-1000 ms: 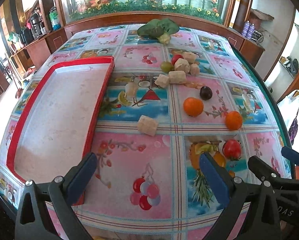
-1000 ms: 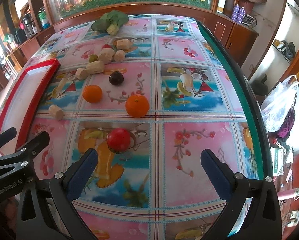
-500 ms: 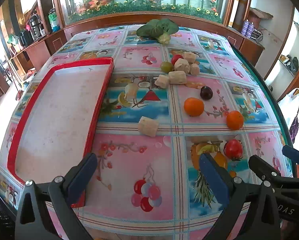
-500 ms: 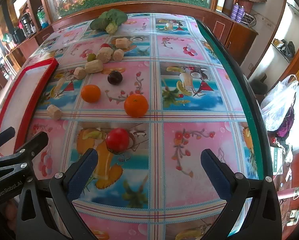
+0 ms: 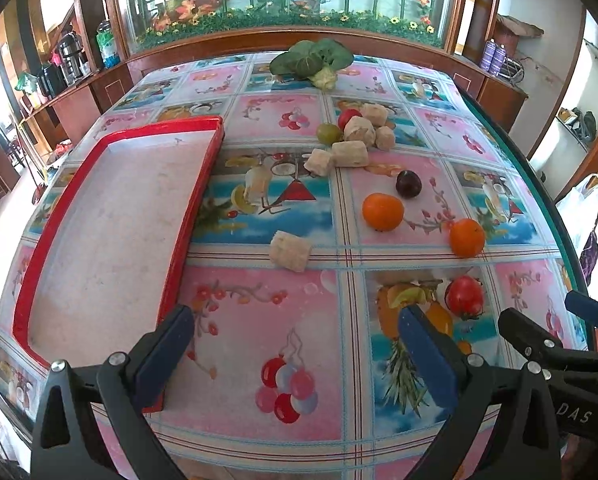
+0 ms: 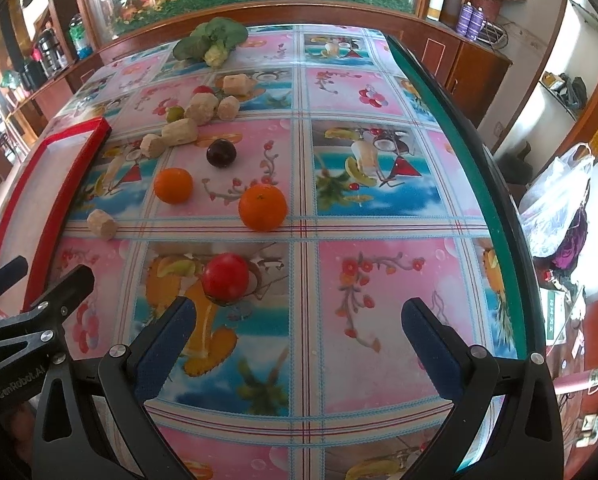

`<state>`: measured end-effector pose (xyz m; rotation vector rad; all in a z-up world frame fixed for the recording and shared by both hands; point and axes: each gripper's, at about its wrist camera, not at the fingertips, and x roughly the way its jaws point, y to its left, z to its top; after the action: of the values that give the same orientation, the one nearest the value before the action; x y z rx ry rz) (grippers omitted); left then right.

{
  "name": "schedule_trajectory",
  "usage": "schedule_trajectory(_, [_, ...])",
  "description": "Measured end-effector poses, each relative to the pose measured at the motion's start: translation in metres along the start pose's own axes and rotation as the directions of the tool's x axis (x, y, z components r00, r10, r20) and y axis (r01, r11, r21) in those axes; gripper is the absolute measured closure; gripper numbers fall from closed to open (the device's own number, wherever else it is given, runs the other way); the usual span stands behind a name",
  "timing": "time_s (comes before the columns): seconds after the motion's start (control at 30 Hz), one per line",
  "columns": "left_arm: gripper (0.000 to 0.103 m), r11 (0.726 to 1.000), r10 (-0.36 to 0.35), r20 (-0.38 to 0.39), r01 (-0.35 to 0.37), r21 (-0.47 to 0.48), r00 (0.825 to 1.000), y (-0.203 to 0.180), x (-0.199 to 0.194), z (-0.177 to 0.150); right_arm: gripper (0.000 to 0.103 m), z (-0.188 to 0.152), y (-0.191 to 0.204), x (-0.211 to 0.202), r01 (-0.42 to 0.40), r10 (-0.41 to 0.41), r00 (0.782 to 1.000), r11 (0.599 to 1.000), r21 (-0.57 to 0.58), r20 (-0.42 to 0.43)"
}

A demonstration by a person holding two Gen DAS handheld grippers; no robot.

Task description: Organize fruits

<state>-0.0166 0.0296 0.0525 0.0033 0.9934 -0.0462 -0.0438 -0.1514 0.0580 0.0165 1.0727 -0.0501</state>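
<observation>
A red-rimmed tray lies empty on the table's left side. Loose fruit lies to its right: a red tomato, two oranges, a dark plum, a green fruit and a small red one. My left gripper is open and empty above the near table edge, beside the tray's corner. My right gripper is open and empty, its left finger just short of the tomato.
Several beige chunks lie among the fruit. A leafy green vegetable sits at the far end. The table's right edge drops to the floor; a plastic bag hangs there. A wooden counter borders the far side.
Both grippers have barely moved; the views have shifted slightly forward. Nothing was grasped or released.
</observation>
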Motion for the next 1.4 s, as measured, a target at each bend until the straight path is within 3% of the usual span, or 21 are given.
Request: schedule_trajectory(1.4, [0.000,1.000,-0.017,-0.001,0.017,-0.007,1.000,-0.0037,0.0022,-0.0022,0.000,-0.0013,-0.0058,0.0027,0.010,-0.010,1.000,1.000,0.017,-0.005])
